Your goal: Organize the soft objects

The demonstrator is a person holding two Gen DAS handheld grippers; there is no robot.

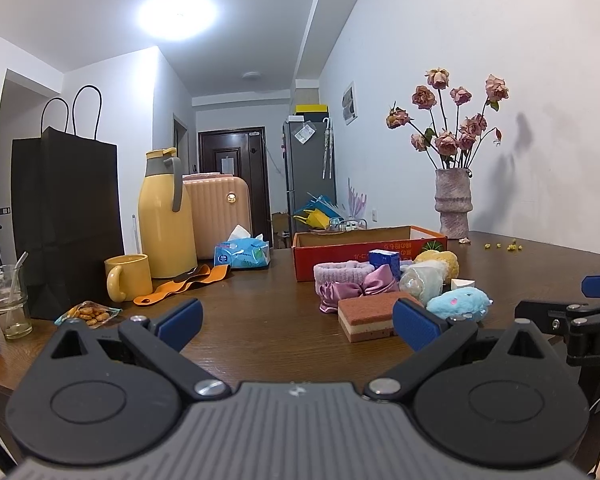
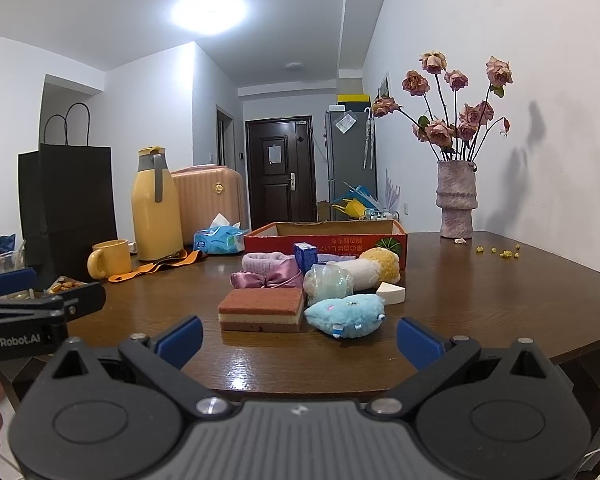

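Observation:
A heap of soft things lies on the brown table (image 2: 500, 292) before a red cardboard box (image 2: 324, 240): a layered brown sponge (image 2: 262, 310), a blue plush toy (image 2: 346, 314), a purple satin bow (image 2: 268, 280), a lilac headband (image 2: 262, 260), a pale mesh puff (image 2: 328, 284), a yellow-and-white plush (image 2: 376, 266), a white wedge sponge (image 2: 392, 292) and a small blue carton (image 2: 305, 256). My right gripper (image 2: 298, 338) is open and empty, just short of the sponge. My left gripper (image 1: 296, 324) is open and empty, left of the sponge (image 1: 366, 318) and the blue plush (image 1: 458, 302).
On the left stand a black paper bag (image 1: 66, 216), a yellow thermos (image 1: 162, 216), a yellow mug (image 1: 128, 276), a tissue pack (image 1: 242, 254), an orange strap (image 1: 180, 284), a glass (image 1: 6, 300) and a snack packet (image 1: 88, 314). A vase of dried roses (image 1: 454, 208) stands far right.

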